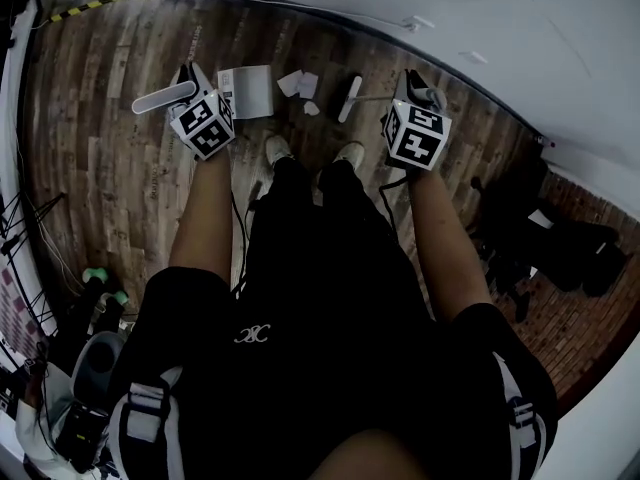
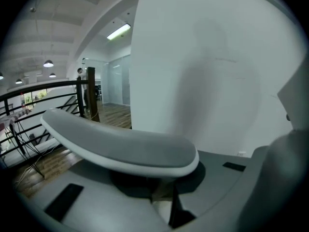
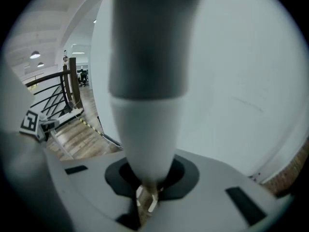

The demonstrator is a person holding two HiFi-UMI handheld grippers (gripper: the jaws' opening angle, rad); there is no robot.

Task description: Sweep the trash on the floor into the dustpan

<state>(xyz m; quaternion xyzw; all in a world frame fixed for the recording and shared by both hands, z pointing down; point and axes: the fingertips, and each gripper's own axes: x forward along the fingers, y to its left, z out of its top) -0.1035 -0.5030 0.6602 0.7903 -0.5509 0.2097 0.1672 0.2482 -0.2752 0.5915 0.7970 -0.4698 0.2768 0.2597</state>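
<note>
A white dustpan (image 1: 247, 90) stands on the wooden floor ahead of the person's feet. Its grey-white handle (image 1: 165, 96) is in my left gripper (image 1: 192, 80), which is shut on it; in the left gripper view the handle (image 2: 120, 146) lies across the jaws. White paper scraps (image 1: 298, 84) lie just right of the pan, one smaller piece (image 1: 311, 108) nearer the feet. The broom head (image 1: 349, 98) rests on the floor right of the scraps. My right gripper (image 1: 414, 90) is shut on the broom handle (image 3: 147, 81), which rises straight through the right gripper view.
A white wall (image 1: 450, 18) runs along the far side. A yellow-black taped strip (image 1: 85, 8) lies at far left. Cables and gear (image 1: 60, 308) crowd the left edge, dark bags (image 1: 545, 238) sit at right. The person's shoes (image 1: 278, 148) stand just behind the scraps.
</note>
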